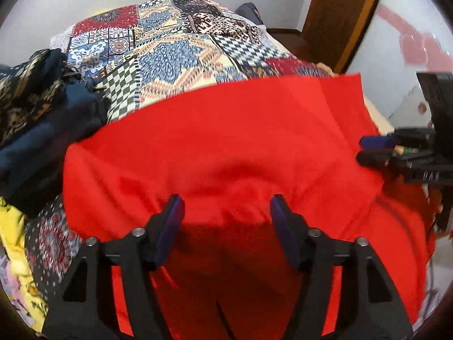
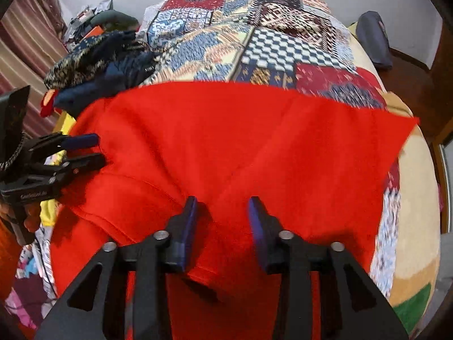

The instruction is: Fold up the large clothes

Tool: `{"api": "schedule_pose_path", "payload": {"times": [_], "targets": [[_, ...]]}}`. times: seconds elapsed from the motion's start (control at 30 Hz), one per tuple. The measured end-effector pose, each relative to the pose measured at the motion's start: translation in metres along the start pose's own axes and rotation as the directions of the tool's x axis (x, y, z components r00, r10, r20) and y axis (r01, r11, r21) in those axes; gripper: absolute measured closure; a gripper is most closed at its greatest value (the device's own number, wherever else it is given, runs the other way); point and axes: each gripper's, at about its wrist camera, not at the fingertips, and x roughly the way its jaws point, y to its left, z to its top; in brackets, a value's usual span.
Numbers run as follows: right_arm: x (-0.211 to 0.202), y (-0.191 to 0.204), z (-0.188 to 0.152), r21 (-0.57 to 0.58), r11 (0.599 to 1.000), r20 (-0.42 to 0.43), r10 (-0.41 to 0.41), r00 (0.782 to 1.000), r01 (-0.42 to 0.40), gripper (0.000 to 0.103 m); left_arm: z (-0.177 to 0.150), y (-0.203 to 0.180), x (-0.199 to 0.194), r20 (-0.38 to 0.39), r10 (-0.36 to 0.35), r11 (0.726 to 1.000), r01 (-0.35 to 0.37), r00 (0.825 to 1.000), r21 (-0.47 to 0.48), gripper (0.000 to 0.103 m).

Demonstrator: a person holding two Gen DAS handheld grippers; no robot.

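A large red garment (image 1: 226,147) lies spread on a bed with a patchwork cover (image 1: 170,51); it also shows in the right wrist view (image 2: 240,136). My left gripper (image 1: 223,206) is open, its fingers just above the rumpled near part of the red cloth, holding nothing. My right gripper (image 2: 222,206) is open over the garment's near fold. The right gripper shows at the right edge of the left wrist view (image 1: 365,150), and the left gripper at the left edge of the right wrist view (image 2: 96,148). The garment's near hem is hidden under the grippers.
A heap of dark blue and patterned clothes (image 1: 36,107) lies left of the red garment, also in the right wrist view (image 2: 107,62). Yellow cloth (image 1: 17,240) lies at the near left. A wooden door frame (image 1: 339,19) stands beyond the bed. The patchwork cover (image 2: 254,36) stretches beyond the garment.
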Motion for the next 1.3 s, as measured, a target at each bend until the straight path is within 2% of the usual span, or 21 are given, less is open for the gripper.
{"api": "schedule_pose_path", "payload": {"times": [0.1, 0.23, 0.33, 0.43, 0.53, 0.63, 0.8, 0.87, 0.97, 1.03, 1.2, 1.3], "targets": [[-0.006, -0.002, -0.012, 0.0, 1.0, 0.009, -0.026, 1.0, 0.026, 0.052, -0.015, 0.0, -0.016, 0.028, 0.031, 1.0, -0.031, 0.999, -0.002, 0.03], [-0.02, -0.005, -0.011, 0.018, 0.999, 0.017, -0.031, 0.999, 0.03, 0.051, -0.021, 0.018, -0.041, 0.054, 0.046, 0.997, -0.042, 0.998, -0.065, 0.03], [-0.033, -0.006, -0.003, 0.021, 0.999, 0.062, -0.046, 0.997, 0.045, 0.051, -0.023, 0.045, -0.064, 0.091, 0.112, 0.983, -0.097, 0.99, -0.154, 0.03], [-0.045, -0.005, 0.007, 0.033, 0.998, 0.121, -0.051, 0.991, 0.048, 0.051, -0.025, 0.076, -0.075, 0.097, 0.163, 0.96, -0.135, 0.982, -0.247, 0.029], [-0.047, -0.005, 0.018, 0.057, 0.998, 0.161, -0.042, 0.986, 0.033, 0.051, -0.032, 0.106, -0.07, 0.054, 0.215, 0.932, -0.188, 0.975, -0.309, 0.029], [-0.037, -0.005, 0.025, 0.08, 0.996, 0.162, -0.052, 0.985, 0.039, 0.05, -0.042, 0.125, -0.054, 0.001, 0.222, 0.919, -0.208, 0.975, -0.335, 0.029], [0.001, -0.007, 0.024, 0.091, 0.994, 0.077, -0.073, 0.994, 0.065, 0.05, -0.049, 0.138, -0.01, -0.065, 0.135, 0.916, -0.15, 0.989, -0.372, 0.029], [0.013, -0.01, 0.019, 0.101, 0.992, 0.036, -0.076, 0.996, 0.072, 0.05, -0.045, 0.139, 0.001, -0.064, 0.163, 0.91, -0.175, 0.985, -0.375, 0.029], [0.018, -0.016, 0.012, 0.123, 0.991, 0.035, -0.054, 0.998, 0.049, 0.05, -0.039, 0.155, 0.006, -0.066, 0.236, 0.869, -0.241, 0.969, -0.432, 0.029], [0.015, -0.018, 0.01, 0.125, 0.991, 0.035, -0.047, 0.998, 0.043, 0.049, -0.041, 0.175, 0.001, -0.052, 0.283, 0.819, -0.27, 0.958, -0.506, 0.029], [0.009, -0.019, 0.003, 0.119, 0.991, 0.046, -0.064, 0.997, 0.058, 0.049, -0.057, 0.211, -0.011, -0.084, 0.383, 0.717, -0.353, 0.92, -0.601, 0.029], [0.007, -0.023, 0.0, 0.133, 0.989, 0.043, -0.074, 0.996, 0.067, 0.048, -0.071, 0.227, -0.024, -0.095, 0.384, 0.692, -0.355, 0.918, -0.628, 0.029]]}}
